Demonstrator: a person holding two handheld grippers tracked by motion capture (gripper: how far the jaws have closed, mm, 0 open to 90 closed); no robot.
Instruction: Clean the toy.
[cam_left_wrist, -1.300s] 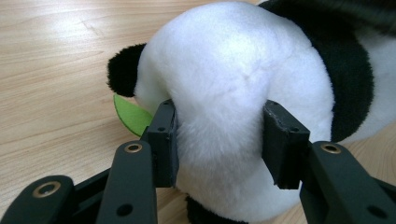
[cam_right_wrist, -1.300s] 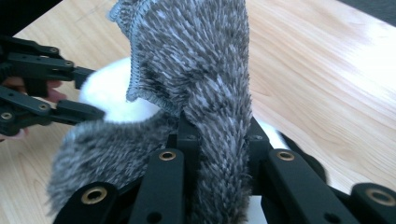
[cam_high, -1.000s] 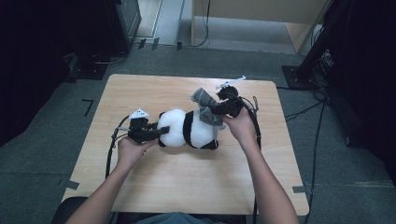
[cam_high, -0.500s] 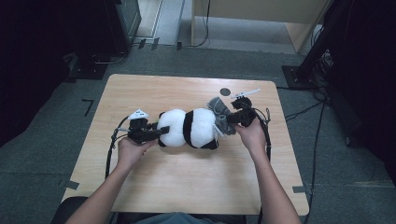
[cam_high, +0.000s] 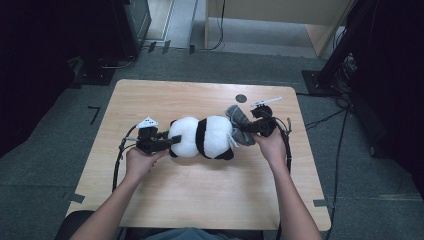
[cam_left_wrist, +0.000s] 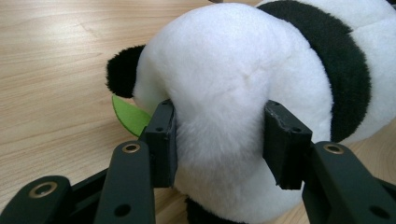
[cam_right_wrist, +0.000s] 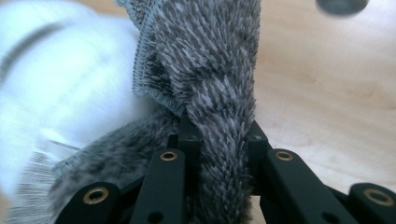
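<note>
Grey fuzzy cloth (cam_right_wrist: 219, 93), pinched in the right gripper (cam_right_wrist: 219, 140), lay against the black-and-white plush panda (cam_high: 205, 137); the left gripper (cam_left_wrist: 219, 140) squeezed its head. Tugging harder could have slipped either hold.

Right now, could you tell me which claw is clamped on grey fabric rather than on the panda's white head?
The right claw: it pinches the grey fabric; the left claw squeezes the panda.
</note>
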